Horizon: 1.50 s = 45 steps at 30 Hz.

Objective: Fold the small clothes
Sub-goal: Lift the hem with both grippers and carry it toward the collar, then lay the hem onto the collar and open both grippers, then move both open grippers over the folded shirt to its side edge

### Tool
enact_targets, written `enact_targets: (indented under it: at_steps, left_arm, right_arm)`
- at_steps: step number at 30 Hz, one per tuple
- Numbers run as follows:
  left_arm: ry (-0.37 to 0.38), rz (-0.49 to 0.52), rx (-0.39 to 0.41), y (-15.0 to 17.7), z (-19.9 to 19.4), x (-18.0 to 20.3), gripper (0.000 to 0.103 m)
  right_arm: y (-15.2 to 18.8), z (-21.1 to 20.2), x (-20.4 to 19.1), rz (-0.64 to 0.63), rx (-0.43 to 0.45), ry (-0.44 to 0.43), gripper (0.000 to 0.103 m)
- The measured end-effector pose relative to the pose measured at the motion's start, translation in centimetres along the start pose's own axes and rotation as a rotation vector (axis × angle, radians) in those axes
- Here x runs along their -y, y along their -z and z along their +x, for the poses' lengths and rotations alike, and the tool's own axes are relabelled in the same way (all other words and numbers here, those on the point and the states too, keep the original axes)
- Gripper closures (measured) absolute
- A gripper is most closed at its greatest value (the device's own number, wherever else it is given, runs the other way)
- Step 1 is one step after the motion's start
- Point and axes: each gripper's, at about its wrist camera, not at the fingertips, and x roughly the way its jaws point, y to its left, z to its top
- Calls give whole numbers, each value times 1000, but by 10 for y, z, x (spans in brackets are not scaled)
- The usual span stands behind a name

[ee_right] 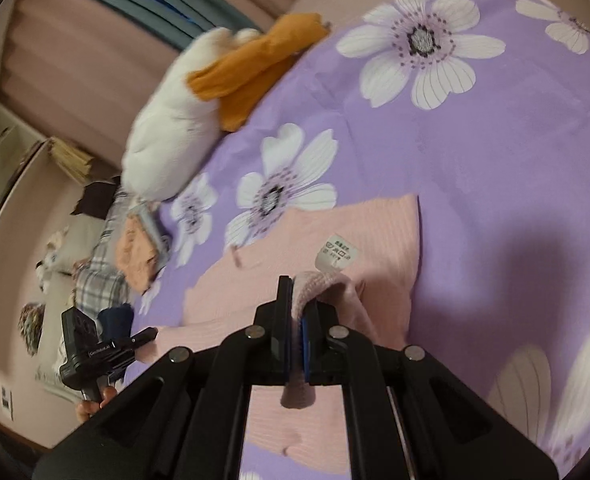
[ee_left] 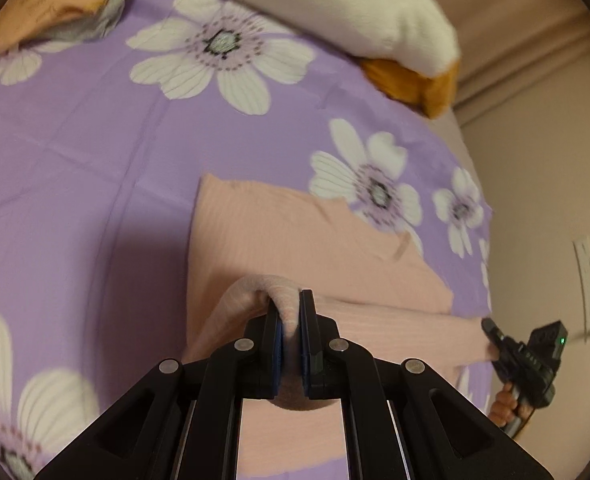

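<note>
Together, two hand-held grippers, left (ee_left: 289, 304) and right (ee_right: 301, 294), each pinch one pink garment (ee_left: 279, 232).

Hiding the pinched hem of the pink garment (ee_left: 295, 240) between the left tongs (ee_left: 290, 308). Blurring the white pillow (ee_right: 167, 140) and floor clutter (ee_right: 107, 272). Cropping the orange cloth (ee_left: 51, 0) at frame edge. Rendering the care label (ee_right: 337, 254) print too small to read.
</note>
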Motion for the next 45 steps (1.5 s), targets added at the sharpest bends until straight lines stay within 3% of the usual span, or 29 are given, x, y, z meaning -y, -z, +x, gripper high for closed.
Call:
enact_targets:
  at_steps: [6,10,15,16,18,19,20,22,31,39,42,45]
  left_arm:
    - [-62,-55,-99,-33,47,-13,98]
    - [-73,-72,-149,-43,59,-20,96]
    - [-29,-59,-156,-48,48,-22,92]
    - [-35,-55,-155,-48,44,-23,88]
    - [-85,-42,-122,-52,34,-24,57]
    - [-116,-43,-87,-54,28,-25,31]
    - [-113,-48,-57,-55,22,-26,29]
    - [-67,-52,-25,-57,8,-29,29]
    - [-79,89,0,-26,-16,-5,29]
    - [-26,168,-32,-11,25,21,29]
    - [-52,172,3,-14,42,20,29]
    - [-126,135,23,-20,55,5,29]
  right_arm:
    - [-30,53,23,108,-71,102,93]
    - [-40,66,34,145,-92,137,72]
    - [-50,56,26,117,-61,116,63]
    - [-53,55,25,111,-48,122,58]
    - [-59,47,22,102,-10,126,51]
    - [-62,44,19,100,6,113,51]
    - [-64,39,17,94,16,107,51]
    - [-64,33,10,66,24,110,51]
    - [-25,12,-21,-133,-10,78,51]
    - [8,35,-27,-228,-89,61,60]
    - [6,51,-23,-205,-98,55,62]
    - [-4,68,-9,-164,-92,112,64]
